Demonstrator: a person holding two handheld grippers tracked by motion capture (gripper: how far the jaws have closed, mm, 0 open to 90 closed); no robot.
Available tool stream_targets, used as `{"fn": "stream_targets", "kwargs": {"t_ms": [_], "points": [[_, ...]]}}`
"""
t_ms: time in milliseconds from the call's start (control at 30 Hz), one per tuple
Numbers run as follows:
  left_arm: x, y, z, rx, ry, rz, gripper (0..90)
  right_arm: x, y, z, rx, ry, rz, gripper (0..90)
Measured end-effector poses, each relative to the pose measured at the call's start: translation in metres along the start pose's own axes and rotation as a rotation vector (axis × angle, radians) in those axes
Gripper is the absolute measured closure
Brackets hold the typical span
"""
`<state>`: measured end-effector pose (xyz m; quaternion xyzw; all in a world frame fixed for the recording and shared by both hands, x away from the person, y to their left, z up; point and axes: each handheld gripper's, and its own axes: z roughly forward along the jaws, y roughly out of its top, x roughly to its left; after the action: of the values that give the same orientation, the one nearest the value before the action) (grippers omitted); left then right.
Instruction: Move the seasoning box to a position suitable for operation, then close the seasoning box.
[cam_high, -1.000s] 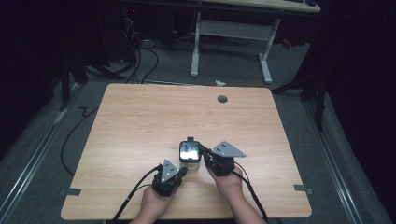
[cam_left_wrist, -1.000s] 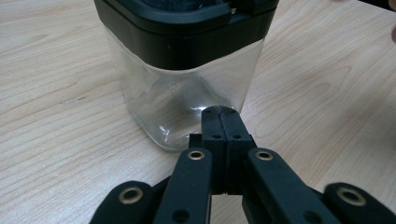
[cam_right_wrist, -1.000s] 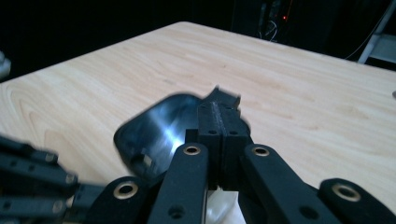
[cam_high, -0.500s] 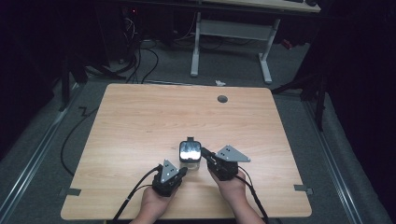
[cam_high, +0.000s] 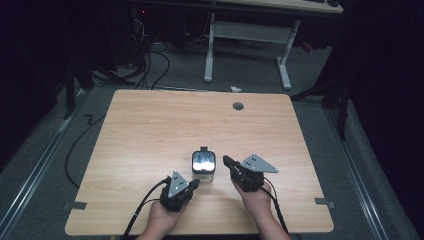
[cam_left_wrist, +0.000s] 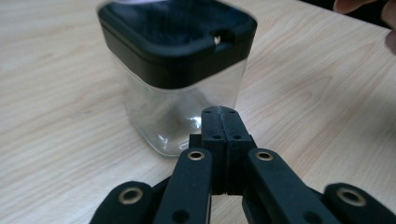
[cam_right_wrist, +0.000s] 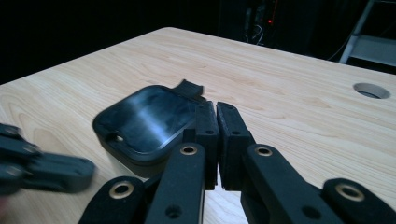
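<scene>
A small clear square jar (cam_high: 203, 167) with a glossy black lid (cam_right_wrist: 147, 120) stands upright near the front middle of the wooden table (cam_high: 150, 125). In the left gripper view the jar (cam_left_wrist: 180, 88) rises just beyond my left gripper (cam_left_wrist: 222, 112), whose jaws are pressed together with nothing between them. In the high view my left gripper (cam_high: 194, 183) sits just in front of the jar. My right gripper (cam_high: 226, 160) sits just right of it. My right gripper (cam_right_wrist: 215, 108) is shut, its tips over the lid's right edge; contact cannot be told.
A round cable hole (cam_high: 238, 105) lies at the table's far right. Beyond the table stand a white desk frame (cam_high: 245, 35) and cables on the dark floor (cam_high: 150, 60). The far half of the table is bare wood.
My right gripper has shifted slightly to the right, away from the jar. The jar and the left gripper have stayed in place.
</scene>
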<state>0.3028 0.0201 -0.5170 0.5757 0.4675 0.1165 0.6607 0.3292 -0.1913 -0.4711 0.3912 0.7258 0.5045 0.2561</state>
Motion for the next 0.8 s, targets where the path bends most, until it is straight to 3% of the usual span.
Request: {"fn": "stream_targets", "kwargs": {"t_ms": [233, 467, 633, 733, 800], "points": [[0.007, 0.016, -0.021, -0.008, 0.008, 0.02, 90.0, -0.016, -0.005, -0.012, -0.007, -0.037, 0.021, 88.0], [0.039, 0.035, -0.038, -0.063, 0.083, 0.023, 88.7, -0.035, -0.017, -0.026, 0.005, -0.094, 0.05, 87.1], [0.078, 0.051, -0.048, -0.107, 0.19, 0.02, 87.5, -0.051, -0.028, -0.037, 0.029, -0.142, 0.071, 85.9], [0.109, 0.058, -0.052, -0.118, 0.33, 0.088, 85.2, -0.061, -0.035, -0.045, 0.032, -0.175, 0.079, 84.6], [0.122, 0.06, -0.061, -0.148, 0.375, 0.075, 81.7, -0.068, -0.043, -0.052, 0.033, -0.203, 0.094, 82.5]]}}
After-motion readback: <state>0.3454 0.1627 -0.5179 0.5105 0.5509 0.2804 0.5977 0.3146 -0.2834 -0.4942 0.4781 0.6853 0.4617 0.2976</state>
